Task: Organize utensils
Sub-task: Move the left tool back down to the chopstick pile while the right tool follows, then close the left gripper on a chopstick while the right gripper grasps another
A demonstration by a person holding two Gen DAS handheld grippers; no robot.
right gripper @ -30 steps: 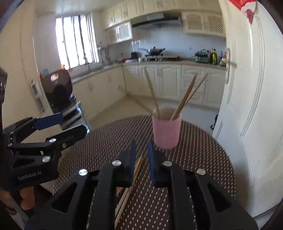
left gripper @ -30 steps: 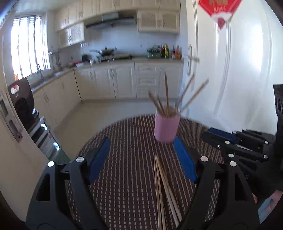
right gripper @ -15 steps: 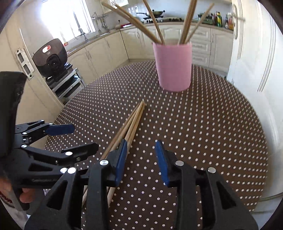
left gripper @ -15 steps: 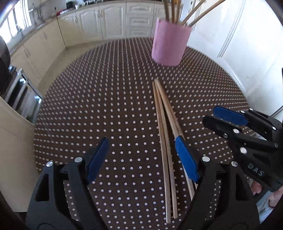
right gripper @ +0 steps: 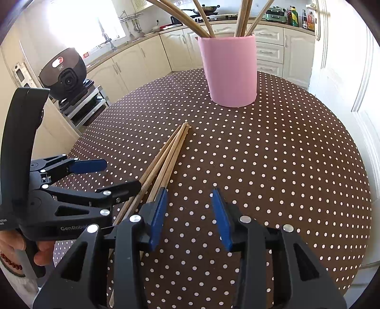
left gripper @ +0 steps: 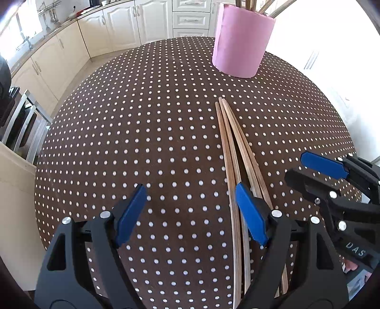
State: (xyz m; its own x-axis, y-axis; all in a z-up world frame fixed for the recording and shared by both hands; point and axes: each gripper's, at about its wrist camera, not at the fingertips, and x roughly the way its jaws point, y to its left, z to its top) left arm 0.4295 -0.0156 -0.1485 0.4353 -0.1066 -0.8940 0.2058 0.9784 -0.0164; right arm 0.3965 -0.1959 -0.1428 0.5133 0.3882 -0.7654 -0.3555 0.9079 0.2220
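Near ends of the loose chopsticks (left gripper: 234, 152) run under the left gripper's fingers (left gripper: 249, 214) and off the frame bottom. Tops of the chopsticks in the pink cup (right gripper: 230, 71) are cut off by the top edge. Counter bottles (right gripper: 294, 15) behind the cup: too small to tell.

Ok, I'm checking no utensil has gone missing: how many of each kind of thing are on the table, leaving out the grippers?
pink cup: 1
loose chopsticks lying on the tablecloth: 4
standing chopsticks in the cup: 6, as far as the crowding lets me tell
Total: 11
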